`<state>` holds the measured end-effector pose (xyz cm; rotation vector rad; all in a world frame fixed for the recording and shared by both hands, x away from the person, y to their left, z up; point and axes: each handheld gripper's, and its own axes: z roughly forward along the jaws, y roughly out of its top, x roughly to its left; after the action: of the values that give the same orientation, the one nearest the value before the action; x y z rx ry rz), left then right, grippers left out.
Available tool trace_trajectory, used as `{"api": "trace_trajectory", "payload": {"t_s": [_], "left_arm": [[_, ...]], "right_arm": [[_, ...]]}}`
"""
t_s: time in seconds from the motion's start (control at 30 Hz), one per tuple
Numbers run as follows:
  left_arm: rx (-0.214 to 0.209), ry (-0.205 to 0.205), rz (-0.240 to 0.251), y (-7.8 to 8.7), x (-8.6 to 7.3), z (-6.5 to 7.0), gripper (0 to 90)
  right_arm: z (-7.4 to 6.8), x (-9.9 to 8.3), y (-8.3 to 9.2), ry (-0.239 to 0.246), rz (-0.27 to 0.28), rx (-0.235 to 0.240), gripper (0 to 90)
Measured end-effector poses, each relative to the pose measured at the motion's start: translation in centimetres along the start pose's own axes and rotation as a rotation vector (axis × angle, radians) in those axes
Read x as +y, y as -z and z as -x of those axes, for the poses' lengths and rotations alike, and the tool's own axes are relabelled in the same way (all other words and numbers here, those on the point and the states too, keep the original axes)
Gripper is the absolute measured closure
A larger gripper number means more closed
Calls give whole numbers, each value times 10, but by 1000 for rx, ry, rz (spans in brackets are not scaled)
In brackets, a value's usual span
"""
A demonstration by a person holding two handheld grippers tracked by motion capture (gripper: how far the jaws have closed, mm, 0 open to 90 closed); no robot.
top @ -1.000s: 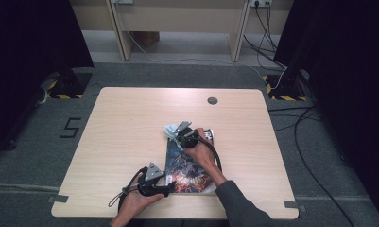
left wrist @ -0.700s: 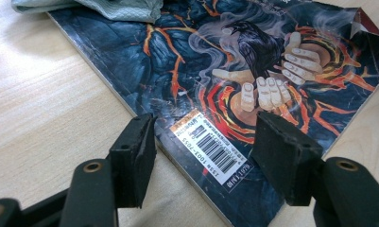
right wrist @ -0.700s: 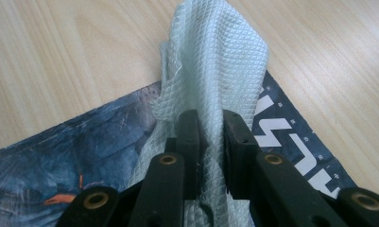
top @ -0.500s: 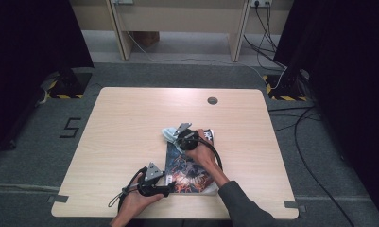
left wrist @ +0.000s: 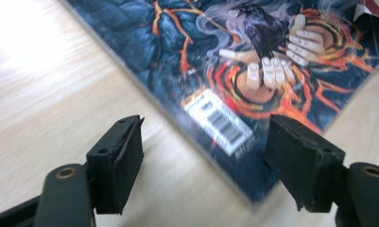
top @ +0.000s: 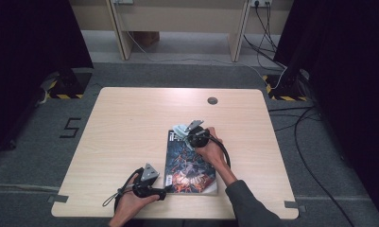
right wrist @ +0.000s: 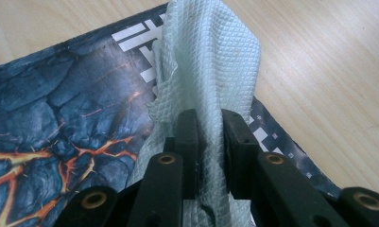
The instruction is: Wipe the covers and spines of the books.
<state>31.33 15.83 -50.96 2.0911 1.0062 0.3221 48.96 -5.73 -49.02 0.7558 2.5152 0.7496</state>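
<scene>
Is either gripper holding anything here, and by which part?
The right gripper pinches a bunched fold of the pale paper cloth over the book. The left gripper, jaws just opening, holds nothing.

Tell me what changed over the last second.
The left gripper has just been opening its jaws at the book's near corner, nothing pinched. The right gripper with the cloth shifted slightly across the cover's far end. Book and table stayed put.
</scene>
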Motion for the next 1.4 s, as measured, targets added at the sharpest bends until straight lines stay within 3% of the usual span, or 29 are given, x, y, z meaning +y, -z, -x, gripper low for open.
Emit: {"api": "trace_trajectory", "payload": {"t_s": [0.2,0.43,0.6,0.7,1.0,1.07,1.13,1.17,1.33,1.4], "left_arm": [[3,-4,-9,2,-3,-1,297],[11,-25,-15,1,-3,1,307],[12,-5,-9,1,-4,0,300],[13,-11,-8,1,-4,1,300],[12,-7,-10,1,-4,0,296],[14,-8,-8,1,-5,1,296],[15,-6,-7,1,-5,0,292],[15,-2,-7,1,-5,0,291],[18,-1,-5,1,-5,1,290],[19,-2,-4,1,-5,1,290]], "right_arm": [[-5,3,0,21,-12,-20,793],[-19,3,3,35,0,21,792],[-29,2,6,44,14,57,782],[-41,3,9,102,13,67,802],[-51,2,13,101,21,90,800],[-53,0,14,87,27,121,799],[-57,-2,17,98,35,131,799],[-64,-4,21,140,40,142,799],[-71,-11,28,167,47,151,800],[-69,-16,33,169,23,130,801]]}}
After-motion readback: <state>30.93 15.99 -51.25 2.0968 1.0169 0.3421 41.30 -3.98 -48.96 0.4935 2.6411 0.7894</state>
